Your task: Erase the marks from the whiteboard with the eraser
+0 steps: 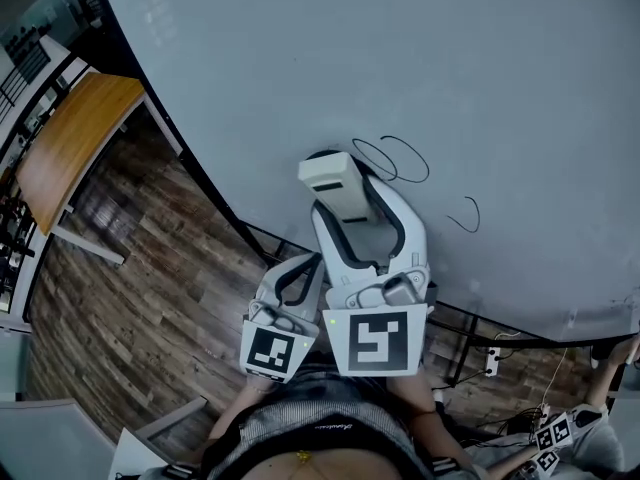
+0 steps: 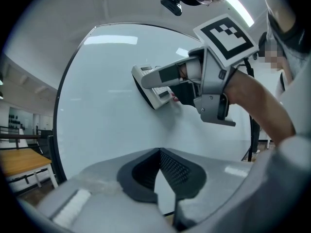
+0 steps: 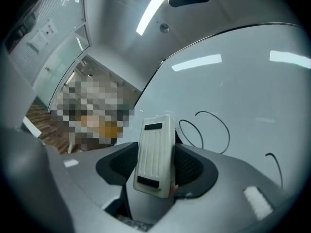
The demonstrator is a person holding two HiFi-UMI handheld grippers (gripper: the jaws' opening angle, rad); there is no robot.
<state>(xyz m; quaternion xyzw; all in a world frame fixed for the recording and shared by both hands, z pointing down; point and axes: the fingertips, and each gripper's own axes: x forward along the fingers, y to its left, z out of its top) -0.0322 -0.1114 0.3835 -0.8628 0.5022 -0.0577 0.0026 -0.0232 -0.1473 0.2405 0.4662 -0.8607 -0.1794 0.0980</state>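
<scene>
The loops (image 1: 392,158) sit just right of the eraser (image 1: 330,172), with a lone curl (image 1: 468,214) farther right on the whiteboard (image 1: 420,48). My right tool (image 1: 348,206) is clamped on the eraser's sides, so I'd press its face flat and sweep rightward across the loops. My left tool (image 2: 158,171) hangs lower, closed on nothing.

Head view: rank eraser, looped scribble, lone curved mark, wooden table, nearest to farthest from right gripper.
1. Eraser: held in the right gripper's jaws.
2. Looped scribble: just right of the eraser.
3. Curved mark: farther right on the whiteboard.
4. Wooden table: far left, past the whiteboard's edge.
</scene>
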